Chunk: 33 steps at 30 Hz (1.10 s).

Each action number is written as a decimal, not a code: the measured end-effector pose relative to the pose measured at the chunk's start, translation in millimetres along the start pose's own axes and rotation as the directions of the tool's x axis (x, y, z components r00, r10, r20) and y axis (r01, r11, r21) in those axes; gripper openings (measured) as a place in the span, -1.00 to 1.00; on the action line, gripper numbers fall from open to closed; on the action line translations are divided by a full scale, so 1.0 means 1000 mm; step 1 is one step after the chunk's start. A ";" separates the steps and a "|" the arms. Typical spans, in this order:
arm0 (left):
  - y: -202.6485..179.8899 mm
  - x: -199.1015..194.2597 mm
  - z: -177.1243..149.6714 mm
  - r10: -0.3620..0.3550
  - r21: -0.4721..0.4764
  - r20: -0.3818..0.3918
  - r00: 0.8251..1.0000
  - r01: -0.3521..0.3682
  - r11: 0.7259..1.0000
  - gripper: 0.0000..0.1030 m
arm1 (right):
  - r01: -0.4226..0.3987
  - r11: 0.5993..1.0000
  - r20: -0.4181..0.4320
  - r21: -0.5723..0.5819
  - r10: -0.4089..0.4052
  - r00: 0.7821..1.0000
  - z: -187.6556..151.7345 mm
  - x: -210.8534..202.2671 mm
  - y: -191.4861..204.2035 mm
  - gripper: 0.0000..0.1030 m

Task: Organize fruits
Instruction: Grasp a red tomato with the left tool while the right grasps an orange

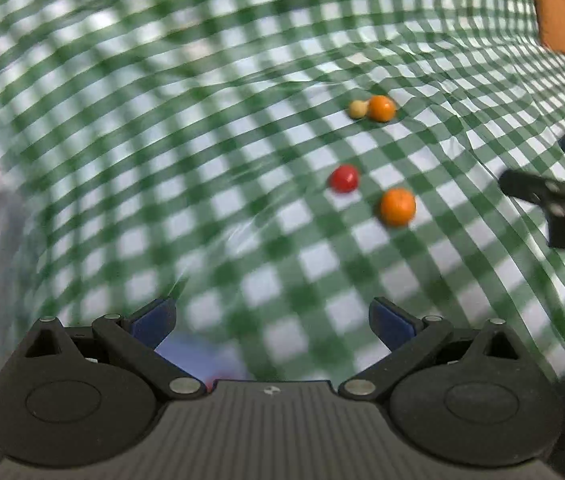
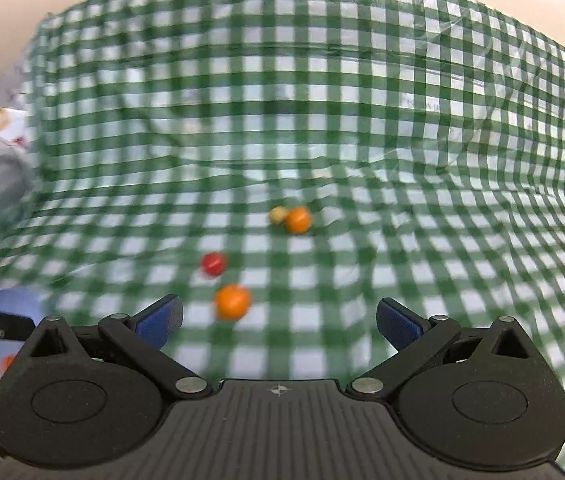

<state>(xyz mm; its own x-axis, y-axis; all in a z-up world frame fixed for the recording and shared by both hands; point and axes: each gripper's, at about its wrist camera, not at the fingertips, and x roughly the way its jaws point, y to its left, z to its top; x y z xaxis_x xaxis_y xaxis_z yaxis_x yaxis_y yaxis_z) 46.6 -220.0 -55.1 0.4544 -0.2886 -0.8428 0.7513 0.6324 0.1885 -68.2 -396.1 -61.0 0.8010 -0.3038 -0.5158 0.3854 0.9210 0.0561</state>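
Green-and-white checked cloth [image 2: 362, 128] lies under our four fruits: a near orange [image 2: 233, 301], a red fruit [image 2: 213, 263] beside it, and farther off a second orange [image 2: 298, 219] touching a pale yellow fruit [image 2: 278, 215]. Our left gripper [image 1: 272, 320] and right gripper [image 2: 279, 320] both hang spread wide, holding nothing. Faint printing on the cloth is too blurred to read.

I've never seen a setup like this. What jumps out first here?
Four small fruits scattered on a green-and-white checked cloth: a red one, an orange one just ahead of the open right tongs, and another orange touching a pale yellow fruit farther back.
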 end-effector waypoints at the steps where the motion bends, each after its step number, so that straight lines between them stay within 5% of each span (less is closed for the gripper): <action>1: -0.003 0.017 0.012 -0.011 0.002 -0.005 1.000 0.011 1.000 0.99 | 0.003 1.000 -0.002 -0.001 -0.003 1.000 0.006 0.020 -0.008 0.98; 8: -0.002 0.106 0.071 -0.123 -0.092 -0.064 0.990 0.117 0.989 0.99 | -0.034 0.999 -0.059 -0.014 0.033 0.998 0.038 0.150 -0.041 0.98; 15: -0.015 0.147 0.091 -0.173 -0.060 -0.071 0.982 0.169 0.984 0.93 | -0.084 0.993 -0.062 -0.086 0.079 0.995 0.048 0.223 -0.041 0.88; 18: -0.026 0.153 0.093 -0.189 -0.023 -0.072 0.979 0.188 0.982 0.55 | -0.111 0.985 -0.057 -0.130 0.104 0.993 0.050 0.238 -0.039 0.63; 20: -0.031 0.155 0.094 -0.220 -0.002 -0.075 0.973 0.221 0.975 -0.33 | -0.133 0.980 -0.077 -0.146 0.122 0.989 0.049 0.249 -0.040 0.19; 22: -0.034 0.153 0.093 -0.226 0.003 -0.066 0.972 0.226 0.974 -0.37 | -0.149 0.979 -0.055 -0.142 0.142 0.988 0.048 0.244 -0.042 -0.29; 28: -0.028 0.121 0.083 -0.218 0.017 0.013 0.976 0.218 0.976 -0.38 | -0.009 0.994 -0.050 -0.105 0.003 0.999 0.035 0.217 -0.060 -0.33; 33: -0.008 0.068 0.061 -0.207 -0.046 0.045 0.977 0.209 0.977 -0.37 | 0.018 0.999 -0.034 -0.035 -0.020 0.999 0.020 0.152 -0.082 -0.33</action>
<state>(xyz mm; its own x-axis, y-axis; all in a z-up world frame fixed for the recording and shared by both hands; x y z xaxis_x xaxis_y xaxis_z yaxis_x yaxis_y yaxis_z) 100.7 -288.5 -83.5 0.3101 -0.4455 -0.8399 0.8071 0.5903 -0.0151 31.0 -522.7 -127.0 0.7772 -0.3133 -0.5457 0.3839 0.9232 0.0167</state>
